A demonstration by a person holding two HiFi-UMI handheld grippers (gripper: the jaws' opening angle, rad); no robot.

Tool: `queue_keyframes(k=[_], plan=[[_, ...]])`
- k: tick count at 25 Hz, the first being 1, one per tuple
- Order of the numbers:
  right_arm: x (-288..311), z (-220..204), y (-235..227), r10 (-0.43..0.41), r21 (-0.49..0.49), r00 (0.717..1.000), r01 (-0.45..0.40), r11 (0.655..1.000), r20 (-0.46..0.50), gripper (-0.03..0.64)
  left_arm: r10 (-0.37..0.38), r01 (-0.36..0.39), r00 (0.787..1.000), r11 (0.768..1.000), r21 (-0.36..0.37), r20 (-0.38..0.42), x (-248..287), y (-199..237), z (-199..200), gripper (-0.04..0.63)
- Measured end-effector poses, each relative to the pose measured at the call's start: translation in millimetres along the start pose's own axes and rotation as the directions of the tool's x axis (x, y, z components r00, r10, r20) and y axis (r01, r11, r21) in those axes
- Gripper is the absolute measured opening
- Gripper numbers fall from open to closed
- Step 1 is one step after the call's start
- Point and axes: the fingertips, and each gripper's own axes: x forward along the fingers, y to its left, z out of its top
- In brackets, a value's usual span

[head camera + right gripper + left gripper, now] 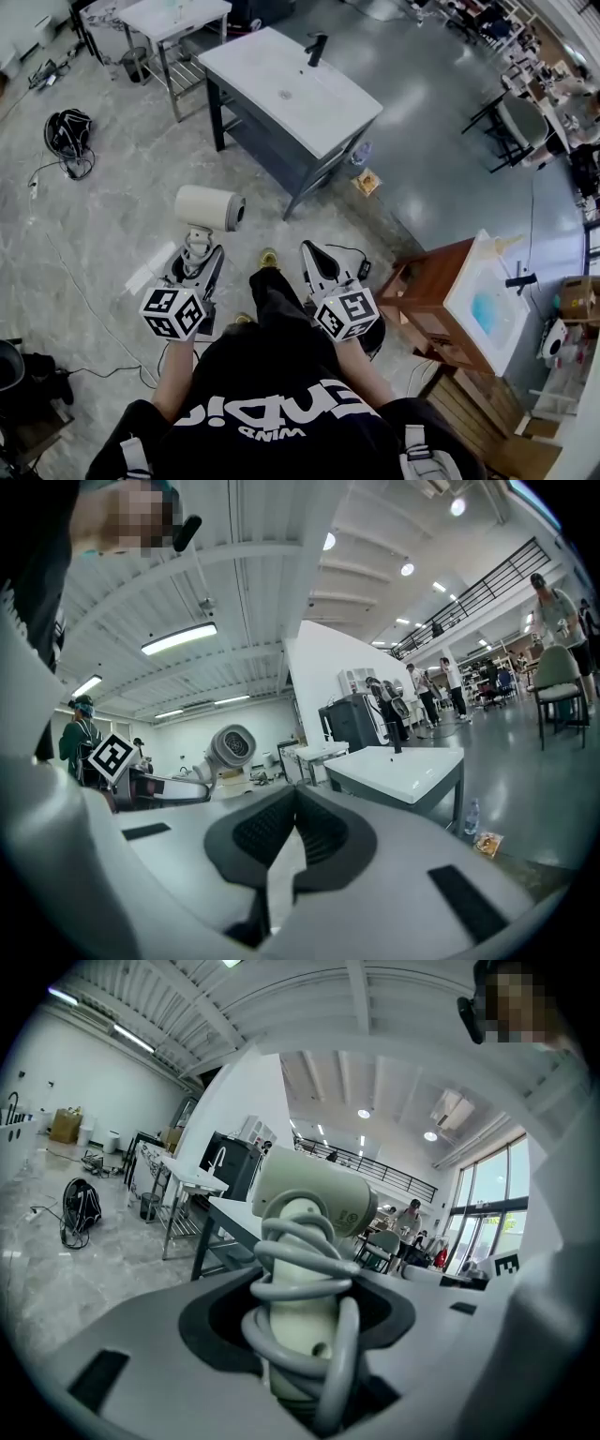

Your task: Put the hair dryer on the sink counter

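A cream hair dryer [208,208] stands upright with its grey cord coiled round the handle [302,1269]. My left gripper [197,251] is shut on that handle, and the barrel points right. The same dryer [230,745] shows at the left of the right gripper view. My right gripper [311,249] is held beside it, shut and empty, with its pads [298,817] meeting at the tip. The white sink counter [272,70] with a black faucet [316,47] stands on dark legs a few steps ahead, and also appears as the counter [230,1211] and the counter [398,766].
A wooden vanity [427,291] with a blue-tinted basin stands at the right. A metal table [173,17] and bin sit behind the counter. A black bag [67,131] and cables lie on the floor at left. A bottle and packet [367,180] lie by the counter's legs.
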Motion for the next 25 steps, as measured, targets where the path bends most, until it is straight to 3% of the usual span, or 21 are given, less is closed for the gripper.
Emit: queue_keyframes(k=[25], plan=[[149.8,39.3,-70.8,0.025,0.040,1.000,-0.024,0.999,-0.009,0.018,0.010,-0.011,1.000,1.000,-0.029,-0.009,114.0,64.7,80.2,0.256]])
